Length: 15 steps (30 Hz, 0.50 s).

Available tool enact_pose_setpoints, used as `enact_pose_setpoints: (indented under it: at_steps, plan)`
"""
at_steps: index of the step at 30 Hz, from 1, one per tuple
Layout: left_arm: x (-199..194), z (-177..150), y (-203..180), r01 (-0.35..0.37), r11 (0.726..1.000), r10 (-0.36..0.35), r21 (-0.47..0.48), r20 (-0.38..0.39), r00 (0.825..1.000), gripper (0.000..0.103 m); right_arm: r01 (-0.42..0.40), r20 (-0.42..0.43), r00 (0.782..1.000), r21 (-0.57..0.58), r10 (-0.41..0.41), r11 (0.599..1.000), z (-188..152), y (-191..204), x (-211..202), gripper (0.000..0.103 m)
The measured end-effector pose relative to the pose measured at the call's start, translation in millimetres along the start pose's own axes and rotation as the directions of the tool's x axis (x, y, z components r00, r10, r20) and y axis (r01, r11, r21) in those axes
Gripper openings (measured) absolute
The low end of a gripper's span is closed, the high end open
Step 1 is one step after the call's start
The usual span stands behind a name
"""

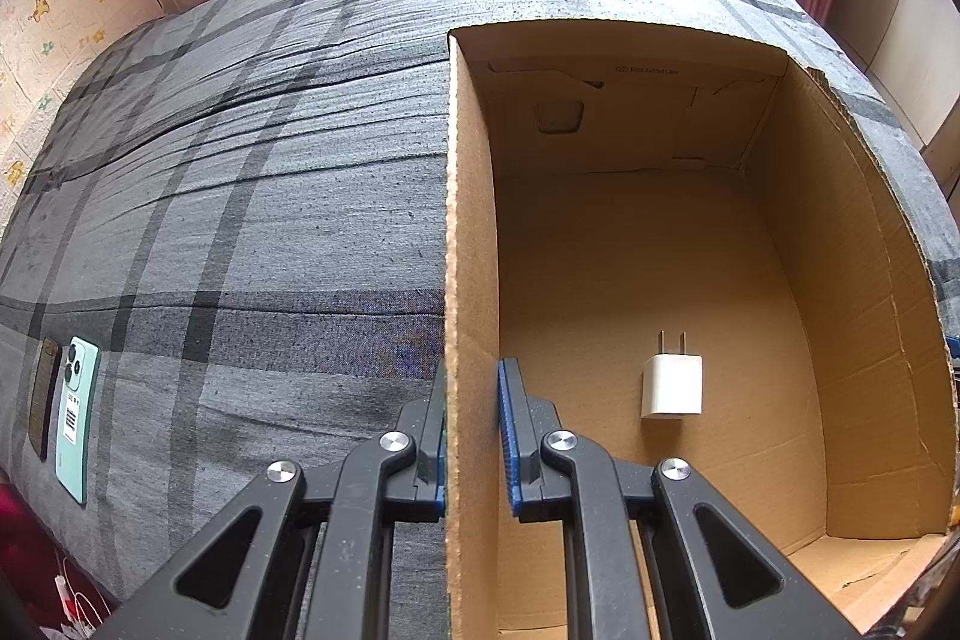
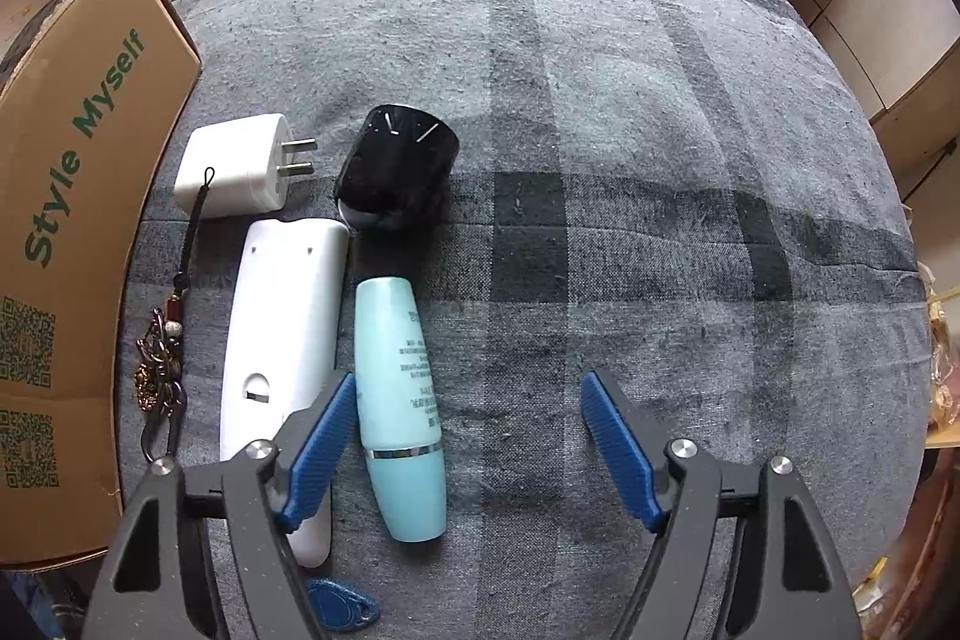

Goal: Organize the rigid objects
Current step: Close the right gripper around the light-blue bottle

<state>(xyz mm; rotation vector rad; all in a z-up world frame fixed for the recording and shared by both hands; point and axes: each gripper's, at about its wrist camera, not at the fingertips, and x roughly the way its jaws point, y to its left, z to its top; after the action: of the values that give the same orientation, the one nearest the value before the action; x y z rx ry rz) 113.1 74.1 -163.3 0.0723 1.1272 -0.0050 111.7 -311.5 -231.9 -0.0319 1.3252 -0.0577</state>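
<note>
1. Pale turquoise plastic, the smooth cosmetic bottle point(image 2: 399, 412) lies flat on the grey plaid bedcover point(image 2: 660, 220), and it is what my right gripper point(image 2: 468, 445) is over.
2. Those blue-padded jaws stand spread, nothing pinched; the bottle sits just inside the left pad point(image 2: 318, 451), so the gap is off-centre toward the bare cloth on the right.
3. Its long axis runs along my pointing line, cap end nearest me and base toward the glossy black cap point(image 2: 396, 169); squeezing would cross its short width, I judge.
4. On its left, almost touching, lies the long white remote point(image 2: 279, 370).
5. My left gripper point(image 1: 471, 436) is clamped on the near wall of the brown cardboard box point(image 1: 471, 220), where a small white plug charger point(image 1: 672, 385) already lies.
</note>
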Motion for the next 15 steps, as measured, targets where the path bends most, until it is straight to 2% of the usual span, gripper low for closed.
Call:
enact_pose_setpoints:
  at_steps: [4, 8, 15]
  plan:
    - [0.0, 0.1, -0.2, 0.001, 1.000, -0.001, -0.001, 0.000, 1.000, 0.014, -0.027, -0.016, 1.000, -0.005, 0.027, 1.000, 0.9, 6.8, 2.6, 0.059]
    - [0.0, -0.1, -0.3, 0.001, 1.000, -0.001, -0.001, 0.000, 1.000, 0.014, -0.063, -0.026, 0.998, 0.000, 0.063, 0.998, 1.3, 15.8, 1.0, 0.027]
    - [0.1, 0.0, -0.4, 0.000, 1.000, 0.000, -0.001, 0.000, 1.000, 0.014, -0.052, -0.016, 0.999, 0.000, 0.052, 0.999, 2.5, 23.4, -5.2, 0.027]
